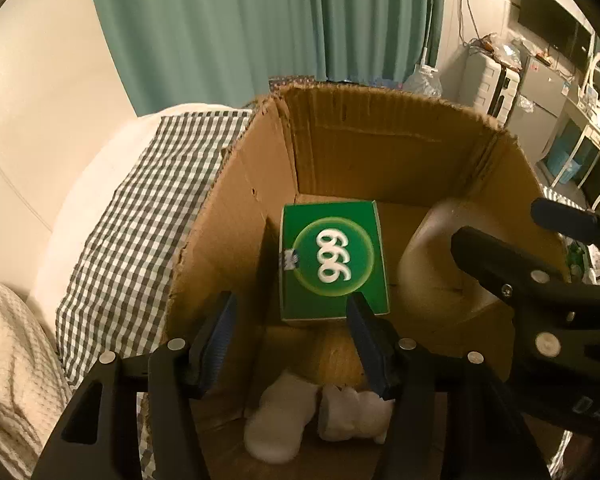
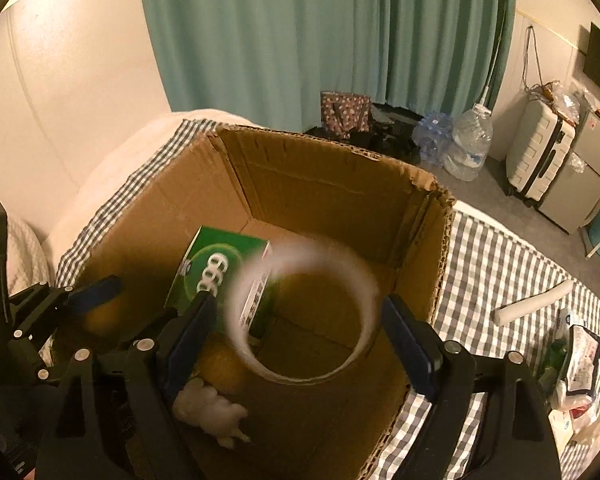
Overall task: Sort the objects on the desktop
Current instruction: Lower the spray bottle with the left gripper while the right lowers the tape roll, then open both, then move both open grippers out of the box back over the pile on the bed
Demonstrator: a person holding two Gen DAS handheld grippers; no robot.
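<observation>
A green carton marked 999 point(image 1: 332, 264) lies tilted inside the open cardboard box point(image 1: 380, 140). My left gripper point(image 1: 292, 312) hovers over it, open: its right fingertip overlaps the carton's near corner and the left one stands well clear. A roll of clear tape point(image 2: 304, 312), blurred, hangs between the fingers of my right gripper point(image 2: 300, 312) above the box floor, and the pads do not press on it. The roll also shows as a pale smear point(image 1: 432, 248) in the left wrist view. A white fluffy thing point(image 2: 208, 408) rests at the near wall of the box.
The box stands on a grey-and-white checked cloth point(image 2: 500, 272). On the cloth to the right lie a white roll point(image 2: 532, 304) and some packets point(image 2: 580, 356). Beyond the bed are water bottles point(image 2: 468, 144), a suitcase point(image 2: 540, 152) and a green curtain point(image 2: 320, 40).
</observation>
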